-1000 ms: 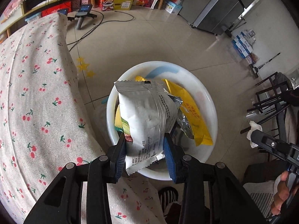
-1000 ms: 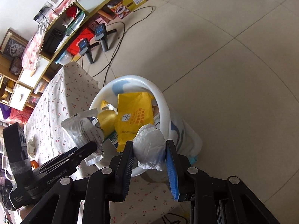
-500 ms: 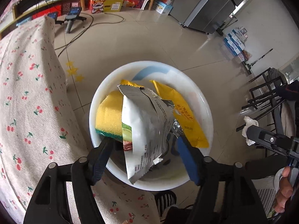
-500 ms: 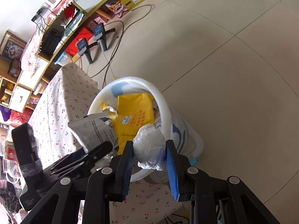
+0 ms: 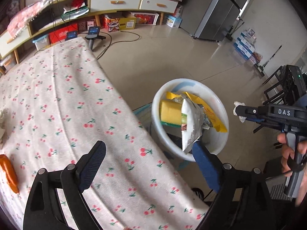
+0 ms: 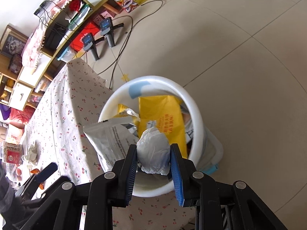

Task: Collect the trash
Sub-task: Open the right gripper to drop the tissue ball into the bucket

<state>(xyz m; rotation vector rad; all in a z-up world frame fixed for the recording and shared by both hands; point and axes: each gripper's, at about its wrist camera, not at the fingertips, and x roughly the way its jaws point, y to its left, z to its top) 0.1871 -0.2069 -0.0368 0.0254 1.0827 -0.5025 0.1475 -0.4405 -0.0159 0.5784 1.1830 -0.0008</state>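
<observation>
A white trash bin [image 5: 220, 145] stands on the floor beside the table. It holds a silver snack bag [image 5: 191, 124], a yellow sponge [image 5: 169, 113] and a yellow wrapper [image 5: 213, 117]. My left gripper [image 5: 148, 157] is open and empty over the table edge, left of the bin. My right gripper [image 6: 153, 159] is shut on a crumpled white tissue [image 6: 153, 151], above the near rim of the bin [image 6: 197, 115]. The silver bag [image 6: 111, 141] leans over the bin's left rim.
The table has a cherry-print cloth [image 5: 57, 99]. An orange object [image 5: 8, 172] lies at its left edge. More crumpled paper [image 6: 31, 153] and a red box [image 6: 12, 153] lie on the table. Spare grippers and cables [image 6: 99, 36] lie on the floor.
My left gripper opened and let the silver bag drop into the bin, then drew back left over the table. My right gripper moved closer over the bin, still holding the tissue.
</observation>
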